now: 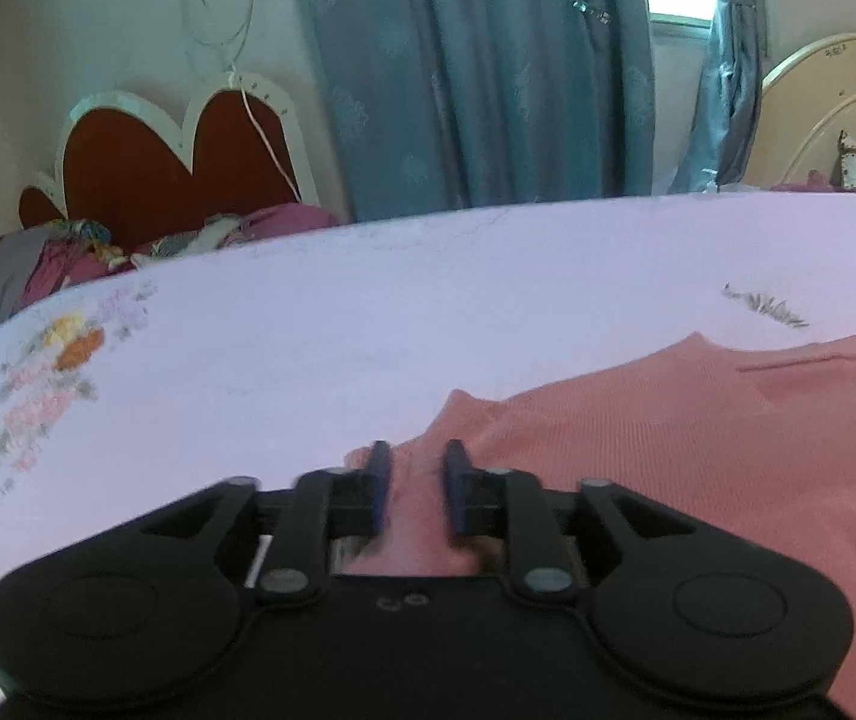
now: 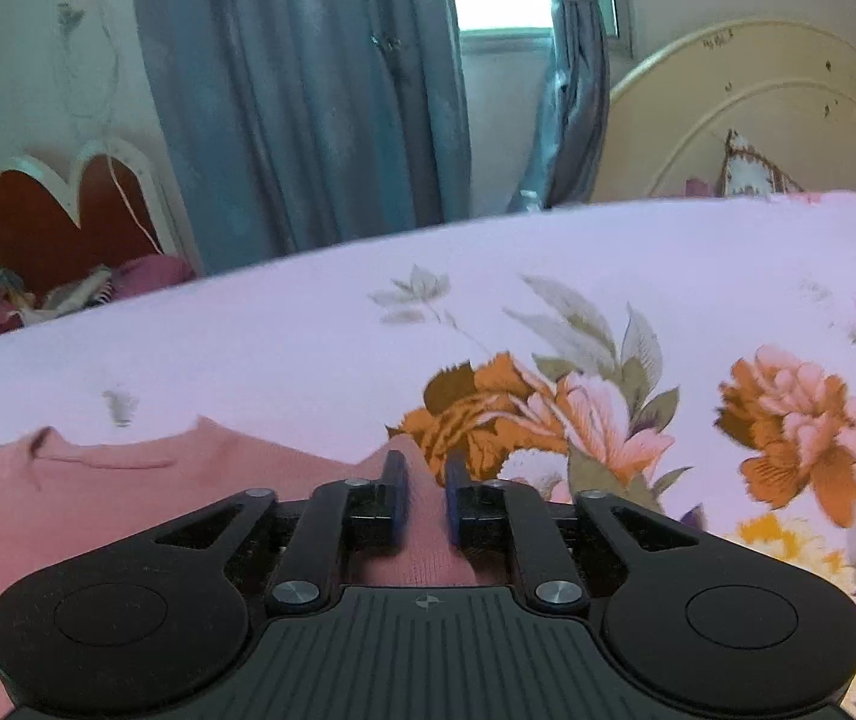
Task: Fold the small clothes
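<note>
Pink garment point(image 1: 697, 444) lay on the floral sheet point(image 1: 368, 324).
Left gripper point(image 1: 416, 468) and right gripper point(image 2: 425, 474) stood narrowly parted, knit between the jaws, grip unclear.

Bed point(image 1: 428, 312) covered in a pale lilac sheet point(image 2: 308, 330), smooth, printed with flowers: faint pastel cluster toward the left edge in the left wrist view, large orange and pink blooms with grey-green leaves on the right side in the right wrist view. Pink ribbed knit garment point(image 1: 697, 438) lies flat directly on the sheet, its far edge uneven, with small points. Cream curved headboard point(image 2: 757, 108) stands at the far right end.
</note>
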{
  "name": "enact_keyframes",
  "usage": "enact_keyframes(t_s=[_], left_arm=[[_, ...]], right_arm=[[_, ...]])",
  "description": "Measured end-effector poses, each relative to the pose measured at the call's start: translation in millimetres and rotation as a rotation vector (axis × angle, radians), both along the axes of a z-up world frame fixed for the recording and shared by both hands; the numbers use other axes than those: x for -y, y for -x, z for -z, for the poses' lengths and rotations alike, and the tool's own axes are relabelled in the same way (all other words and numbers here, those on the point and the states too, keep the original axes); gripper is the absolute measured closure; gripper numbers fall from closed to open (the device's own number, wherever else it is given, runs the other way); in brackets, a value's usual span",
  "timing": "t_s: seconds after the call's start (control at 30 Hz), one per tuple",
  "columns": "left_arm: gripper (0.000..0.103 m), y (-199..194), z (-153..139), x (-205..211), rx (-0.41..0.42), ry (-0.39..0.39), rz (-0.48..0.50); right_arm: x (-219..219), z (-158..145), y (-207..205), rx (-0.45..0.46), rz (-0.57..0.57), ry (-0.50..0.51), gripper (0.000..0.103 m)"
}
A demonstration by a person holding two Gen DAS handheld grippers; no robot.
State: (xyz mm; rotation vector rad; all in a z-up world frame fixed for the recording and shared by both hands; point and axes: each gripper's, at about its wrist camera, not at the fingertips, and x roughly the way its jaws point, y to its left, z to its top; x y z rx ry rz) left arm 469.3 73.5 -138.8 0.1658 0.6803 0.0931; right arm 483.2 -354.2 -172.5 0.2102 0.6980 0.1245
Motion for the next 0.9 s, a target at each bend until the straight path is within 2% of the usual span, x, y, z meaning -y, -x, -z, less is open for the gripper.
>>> enact_keyframes(t_s=[0.03,0.1,0.3,0.37,0.4,0.5,0.63,0.7,0.83,0.9], left_arm=[[0.073,4.4,-4.4,-0.7,0.011,-0.003,0.003],[0.070,13.4,-11.1,-4.6,0.027,0.015,0.003],[0.069,52.2,-25.7,4.1,0.055,0.033,0.054],[0.069,64.3,-24.7,11.4,0.049,0.045,0.081],[0.068,70.5,-23.0,17.1,0.044,0.046,0.093],[0.067,78.5,-9.8,24.6,0.015,0.031,0.097],[0.067,85.4,13.0,21.0,-0.026,-0.031,0.051],[0.066,90.0,16.4,15.2,-0.013,-0.043,0.030],[0.067,92.3,12.4,17.8,-0.019,-0.061,0.030],[0.067,95.7,4.7,18.0,-0.021,-0.036,0.022]], right_arm=[[0.8,-5.1,6.8,0.004,-0.007,-0.009,0.065],[2.0,-10.9,18.8,0.002,-0.016,-0.010,0.061],[-21.9,-18.0,60.2,-0.005,-0.073,0.044,0.061],[-37.2,-15.6,68.8,0.000,-0.106,0.079,0.065],[-44.3,-14.9,71.9,-0.005,-0.122,0.080,0.071],[-54.2,-8.7,76.2,-0.023,-0.128,0.090,0.073],[-48.3,15.2,80.9,-0.080,-0.106,0.220,0.073],[-34.3,18.1,87.2,-0.055,-0.098,0.222,0.073],[-35.5,11.7,85.5,-0.077,-0.086,0.241,0.074],[-36.8,-1.3,90.9,-0.056,-0.072,0.188,0.074]])
